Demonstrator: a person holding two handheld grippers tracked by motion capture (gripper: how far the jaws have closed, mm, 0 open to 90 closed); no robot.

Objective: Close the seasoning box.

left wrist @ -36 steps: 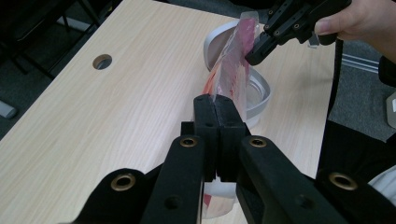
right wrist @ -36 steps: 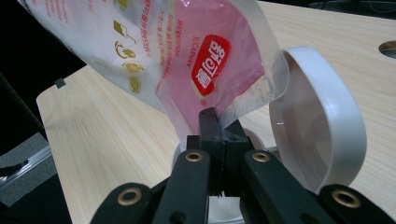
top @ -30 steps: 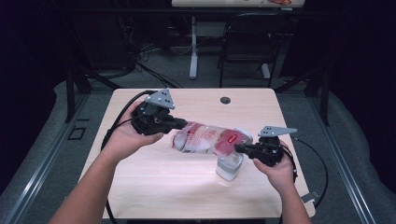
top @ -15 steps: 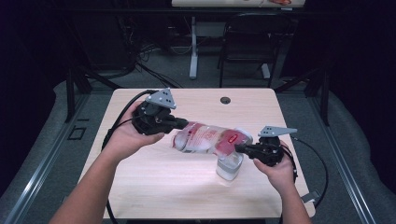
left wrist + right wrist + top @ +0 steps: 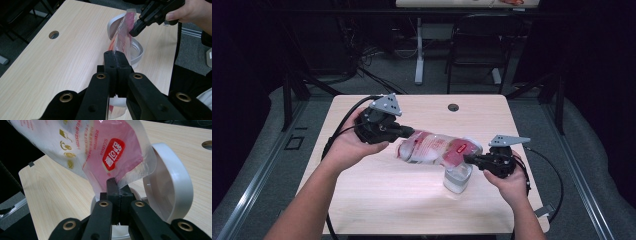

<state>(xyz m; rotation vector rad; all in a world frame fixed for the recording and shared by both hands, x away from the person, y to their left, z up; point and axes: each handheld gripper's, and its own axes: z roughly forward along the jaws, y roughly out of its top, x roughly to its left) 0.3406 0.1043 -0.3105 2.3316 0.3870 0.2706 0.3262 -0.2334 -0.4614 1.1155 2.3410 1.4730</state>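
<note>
Left gripper [image 5: 404,132]: it is seen at the left of centre in the high view, held in the left hand [image 5: 347,145]; its jaws are clamped together on one end of the plastic bag [image 5: 437,149].
Plastic bag: it is stretched between the two grippers at the centre of the high view, above the table [image 5: 377,200]; it is clear with a pink and red part, and it is tilted down toward the right.
Container [image 5: 458,179]: a clear container with an open white lid [image 5: 175,187] is placed on the table just under the right end of the bag.
Right gripper [image 5: 469,159]: it is seen at the right of centre, held in the right hand [image 5: 509,177]; its jaws are closed tightly on the other edge of the bag.
Table hole [image 5: 453,107]: a small round hole is seen at the upper middle of the table.
</note>
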